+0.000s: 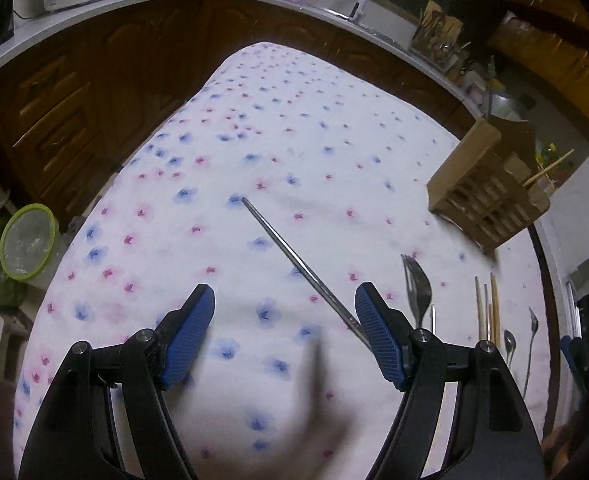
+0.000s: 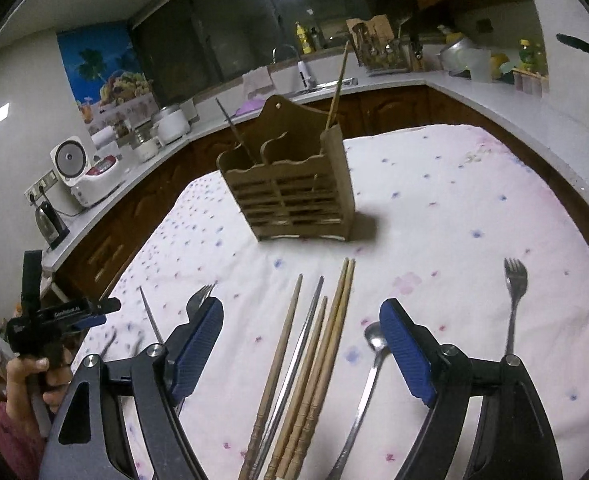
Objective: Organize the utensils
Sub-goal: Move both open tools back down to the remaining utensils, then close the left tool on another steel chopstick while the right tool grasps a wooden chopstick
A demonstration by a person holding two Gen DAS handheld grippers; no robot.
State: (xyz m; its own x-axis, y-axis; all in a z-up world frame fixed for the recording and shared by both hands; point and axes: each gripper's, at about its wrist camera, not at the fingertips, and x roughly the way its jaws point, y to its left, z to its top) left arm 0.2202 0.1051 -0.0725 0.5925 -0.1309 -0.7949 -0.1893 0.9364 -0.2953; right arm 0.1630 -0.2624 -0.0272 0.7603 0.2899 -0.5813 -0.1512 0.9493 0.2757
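Chopsticks (image 2: 310,364) are framed by the released right gripper (image 2: 300,356); grasping seems next, with the holder (image 2: 290,196) at twelve o'clock. Left gripper (image 1: 284,332) is released too.

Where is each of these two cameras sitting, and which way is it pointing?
Left wrist: on the left tongs, open, looking down across the flowered tablecloth at a metal chopstick; only their blue pads show.
Right wrist: on the right tongs, open, facing the wooden holder over the chopsticks; the other tool and the person's hand show at left.
Shared: holder, tablecloth, chopsticks, kitchen counter.
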